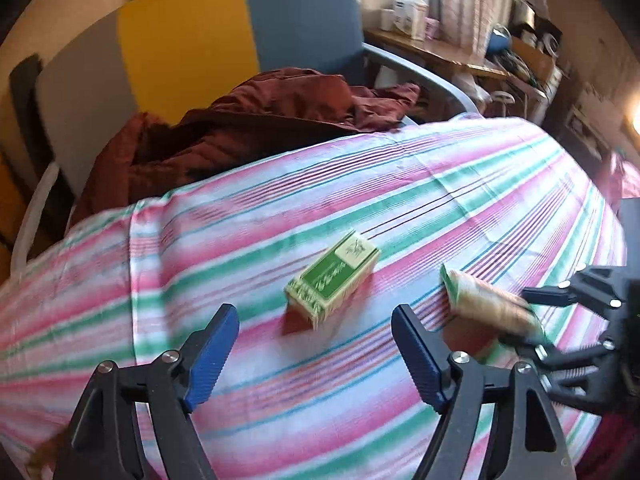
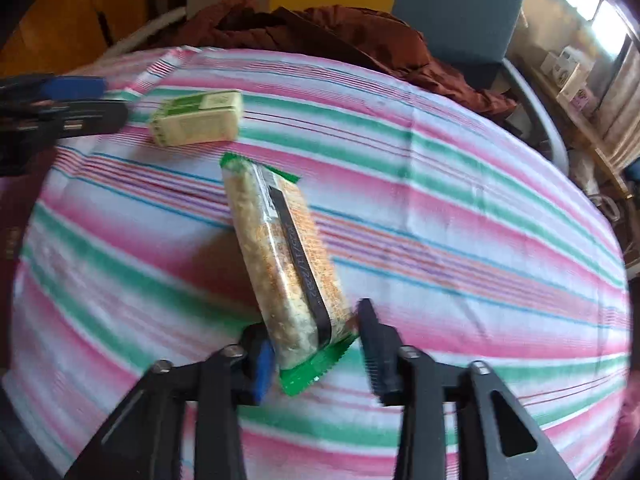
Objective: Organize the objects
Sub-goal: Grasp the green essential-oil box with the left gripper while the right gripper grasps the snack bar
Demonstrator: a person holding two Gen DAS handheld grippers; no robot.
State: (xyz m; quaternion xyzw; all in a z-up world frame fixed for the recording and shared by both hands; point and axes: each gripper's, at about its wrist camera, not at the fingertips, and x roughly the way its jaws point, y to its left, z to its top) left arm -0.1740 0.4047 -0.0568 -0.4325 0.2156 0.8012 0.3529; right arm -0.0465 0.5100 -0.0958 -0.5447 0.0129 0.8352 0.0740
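Two packages are sitting on the striped desk [image 2: 460, 208]: a green-and-cream box [image 2: 197, 118] at about ten o'clock in the right wrist view, and a clear-wrapped snack bar [image 2: 286, 256] running from centre toward six o'clock. The right hand-held gripper [image 2: 316, 344] is straddling the bar's near end, its fingers spread with a gap showing on the right side, so it is not yet gripping. Closing on the crimped green seal alone risks the bar pivoting or slipping out. The left hand-held gripper [image 1: 316, 340] is hovering wide open at six o'clock of the box, touching nothing; the grippers crowding together could bump the box.
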